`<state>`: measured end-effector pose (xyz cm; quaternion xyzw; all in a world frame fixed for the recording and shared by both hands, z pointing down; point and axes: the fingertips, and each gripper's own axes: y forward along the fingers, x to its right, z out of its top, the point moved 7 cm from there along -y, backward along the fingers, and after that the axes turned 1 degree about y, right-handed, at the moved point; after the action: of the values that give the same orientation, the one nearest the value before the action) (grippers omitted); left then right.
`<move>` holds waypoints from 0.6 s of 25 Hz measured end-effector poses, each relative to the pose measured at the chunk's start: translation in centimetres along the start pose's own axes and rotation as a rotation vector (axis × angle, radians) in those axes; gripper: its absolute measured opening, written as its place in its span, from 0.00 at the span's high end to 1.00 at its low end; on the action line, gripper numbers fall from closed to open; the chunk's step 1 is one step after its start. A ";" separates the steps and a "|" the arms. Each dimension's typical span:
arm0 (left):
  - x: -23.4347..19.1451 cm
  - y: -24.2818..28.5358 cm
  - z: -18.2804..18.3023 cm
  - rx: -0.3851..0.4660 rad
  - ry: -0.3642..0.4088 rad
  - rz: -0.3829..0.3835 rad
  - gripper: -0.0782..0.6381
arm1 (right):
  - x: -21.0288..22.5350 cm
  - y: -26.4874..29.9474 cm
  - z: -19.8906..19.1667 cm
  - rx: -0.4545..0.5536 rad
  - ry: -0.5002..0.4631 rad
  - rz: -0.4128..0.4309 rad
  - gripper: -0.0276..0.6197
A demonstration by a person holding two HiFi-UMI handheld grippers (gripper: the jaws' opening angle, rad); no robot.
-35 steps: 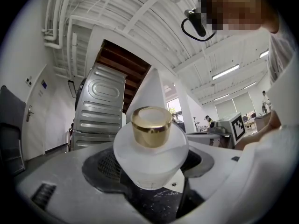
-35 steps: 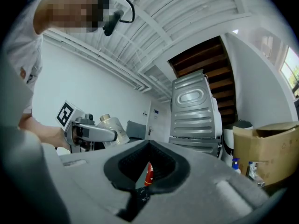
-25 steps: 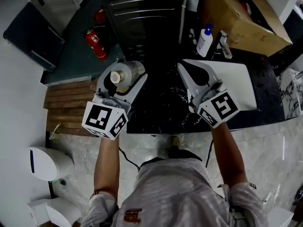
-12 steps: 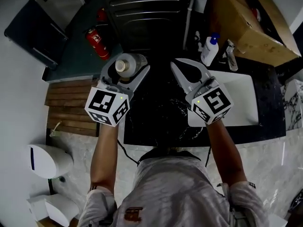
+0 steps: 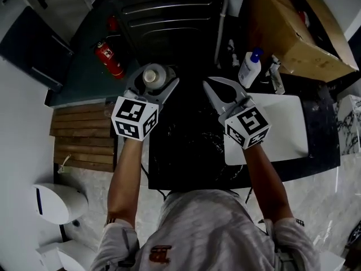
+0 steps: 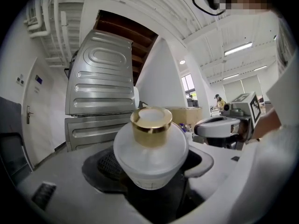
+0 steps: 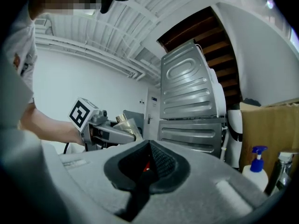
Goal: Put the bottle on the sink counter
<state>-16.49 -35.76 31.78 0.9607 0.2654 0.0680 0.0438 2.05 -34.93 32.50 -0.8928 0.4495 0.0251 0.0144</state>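
Bottle (image 6: 150,148) gripped in left tongs (image 5: 154,79); right tongs (image 7: 145,167) closed, empty.
I note the jaws clamp the frosted body below its gold cap. The bottle stands upright, long axis vertical, cap up, over the left rear edge of the dark desk (image 5: 186,145).

A light grey short-sleeved shirt (image 5: 208,230) bears a small reddish print. The left hand-held gripper (image 5: 154,79) and right hand-held gripper (image 5: 216,87) are pale grey, each with a white cube (image 5: 135,118) of black square markers.
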 end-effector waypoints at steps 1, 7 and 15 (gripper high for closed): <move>-0.3 0.7 -0.5 -0.012 -0.002 -0.002 0.43 | 0.3 0.2 -0.2 -0.002 0.003 -0.002 0.96; -2.1 4.4 -3.7 -0.084 -0.038 -0.010 0.43 | 1.9 1.6 -2.0 -0.025 0.028 -0.019 0.96; -3.1 8.5 -8.2 -0.196 -0.077 -0.037 0.43 | 3.3 2.8 -5.2 -0.085 0.048 -0.040 0.96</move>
<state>-16.12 -44.30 40.55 0.9487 0.2733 0.0558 0.1491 1.95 -39.45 37.50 -0.9018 0.4302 0.0227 -0.0337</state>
